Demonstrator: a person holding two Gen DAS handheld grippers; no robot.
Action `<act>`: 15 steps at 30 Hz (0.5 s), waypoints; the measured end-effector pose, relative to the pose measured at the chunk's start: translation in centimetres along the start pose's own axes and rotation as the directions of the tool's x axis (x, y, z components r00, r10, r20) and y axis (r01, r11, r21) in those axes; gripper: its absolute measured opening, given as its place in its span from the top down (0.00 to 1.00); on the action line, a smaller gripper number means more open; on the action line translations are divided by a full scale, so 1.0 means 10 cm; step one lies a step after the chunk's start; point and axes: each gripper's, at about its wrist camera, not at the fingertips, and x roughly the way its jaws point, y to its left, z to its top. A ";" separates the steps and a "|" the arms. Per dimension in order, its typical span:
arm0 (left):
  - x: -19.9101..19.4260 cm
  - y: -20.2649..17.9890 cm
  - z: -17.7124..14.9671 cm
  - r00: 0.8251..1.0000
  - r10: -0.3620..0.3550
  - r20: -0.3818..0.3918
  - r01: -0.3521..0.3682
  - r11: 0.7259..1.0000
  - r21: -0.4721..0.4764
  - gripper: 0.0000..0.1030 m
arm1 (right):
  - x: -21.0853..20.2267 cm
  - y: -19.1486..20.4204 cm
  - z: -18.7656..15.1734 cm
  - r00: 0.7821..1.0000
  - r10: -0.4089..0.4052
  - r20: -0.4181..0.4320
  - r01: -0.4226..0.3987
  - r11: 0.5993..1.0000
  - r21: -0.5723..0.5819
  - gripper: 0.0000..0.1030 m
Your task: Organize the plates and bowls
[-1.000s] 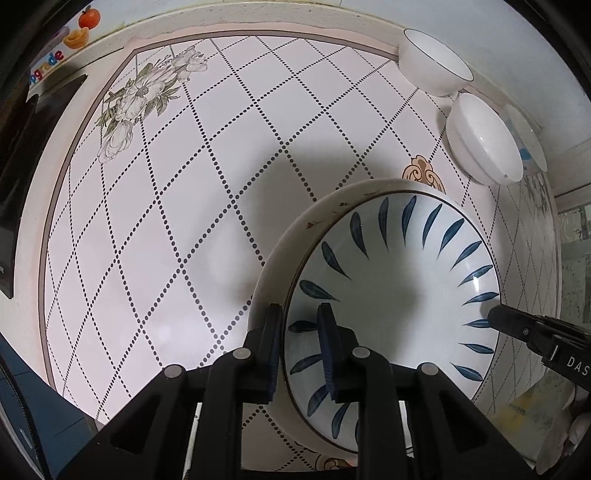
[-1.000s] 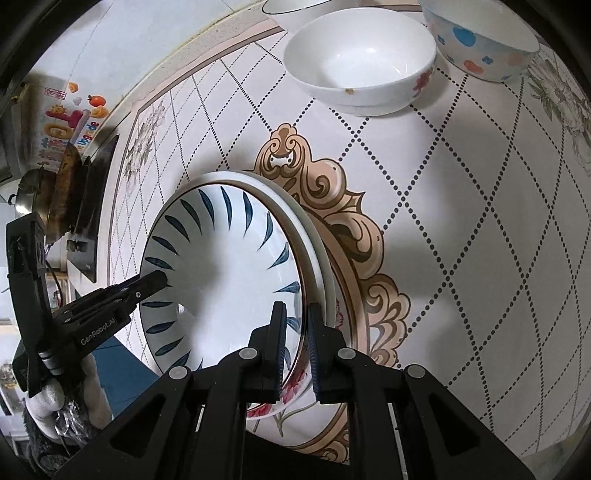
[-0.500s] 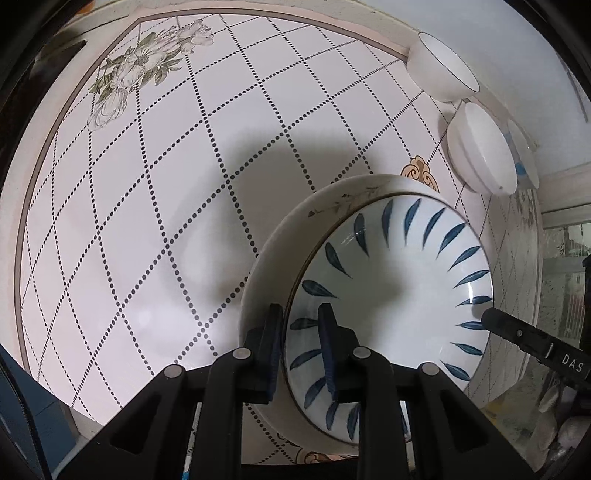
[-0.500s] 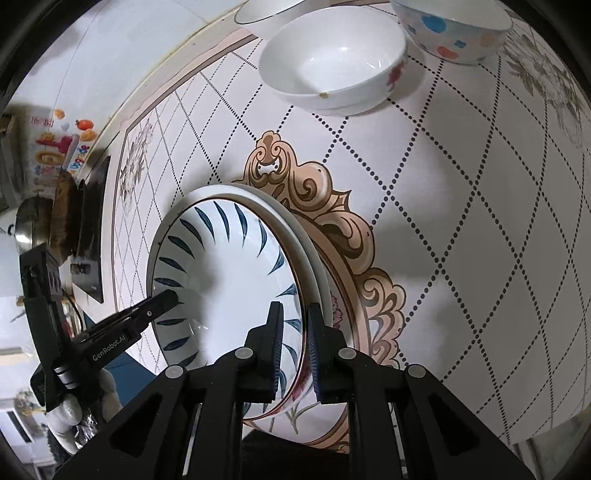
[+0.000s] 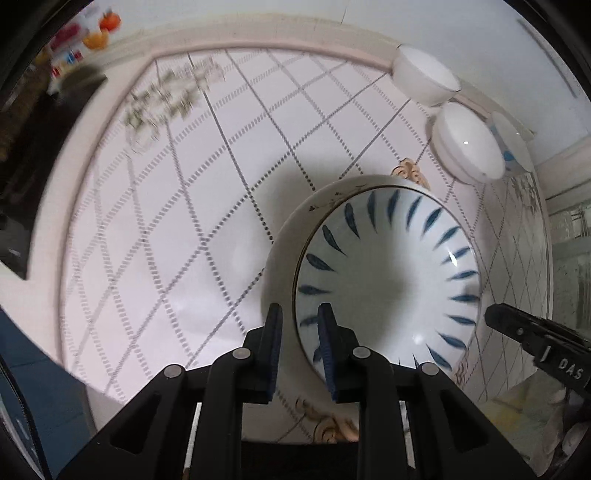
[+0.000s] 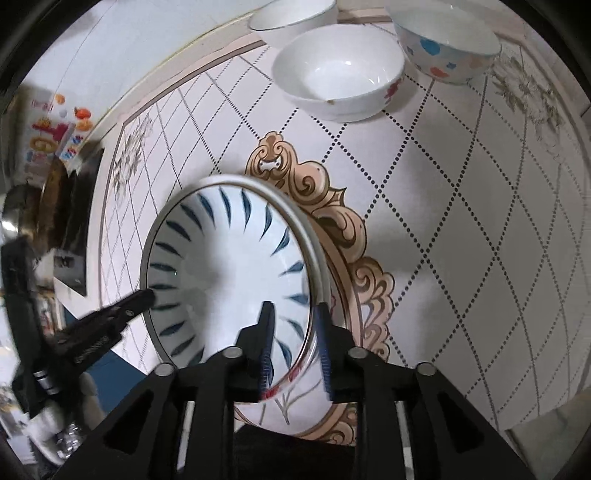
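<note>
A blue-leaf patterned plate point(image 5: 388, 288) lies stacked in a larger white floral plate point(image 5: 284, 258) on the tiled table. My left gripper point(image 5: 299, 317) straddles the stack's left rim with jaws slightly apart. My right gripper point(image 6: 293, 314) straddles the right rim of the blue-leaf plate point(image 6: 229, 280), jaws now parted; the floral plate point(image 6: 291, 402) shows beneath. Three bowls stand at the back: a plain white bowl point(image 6: 291, 14), a white bowl with a red flower point(image 6: 340, 77), and a spotted bowl point(image 6: 447, 40).
The bowls also show in the left wrist view, the far bowl point(image 5: 424, 79) and the nearer one point(image 5: 467, 147). A dark stove point(image 6: 74, 206) sits at the table's left end. A wall with stickers point(image 5: 85, 33) runs behind.
Both grippers have opened on the stack's rim, the right one more widely. The plates have settled onto the table and the left view has shifted, blurring.
</note>
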 end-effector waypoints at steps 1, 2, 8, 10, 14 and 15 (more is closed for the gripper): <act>-0.14 -0.02 -0.06 1.000 0.011 0.022 -0.011 1.000 0.010 0.81 | -0.05 0.04 -0.04 1.000 -0.009 0.009 0.009 1.000 -0.013 0.72; -0.23 -0.03 -0.10 0.999 0.016 0.036 -0.017 1.000 0.016 0.80 | -0.10 0.08 -0.09 1.000 -0.016 0.018 0.017 1.000 -0.023 0.70; -0.83 -0.02 -0.32 0.988 0.008 0.152 -0.016 0.999 0.046 0.69 | -0.64 0.42 -0.52 0.993 -0.012 0.114 0.022 0.996 -0.082 0.41; -1.03 -0.01 -0.43 0.982 0.006 0.189 -0.017 0.998 0.057 0.44 | -0.86 0.52 -0.66 0.988 -0.002 0.157 0.017 0.996 -0.092 0.35; -1.31 -0.01 -0.56 0.969 -0.004 0.247 -0.014 0.997 0.074 0.22 | -1.28 0.67 -0.95 0.970 0.015 0.242 0.010 0.995 -0.101 0.18; -1.36 -0.01 -0.60 0.966 -0.006 0.259 -0.015 0.997 0.080 0.19 | -1.37 0.71 -1.03 0.966 0.013 0.260 0.014 0.995 -0.103 0.16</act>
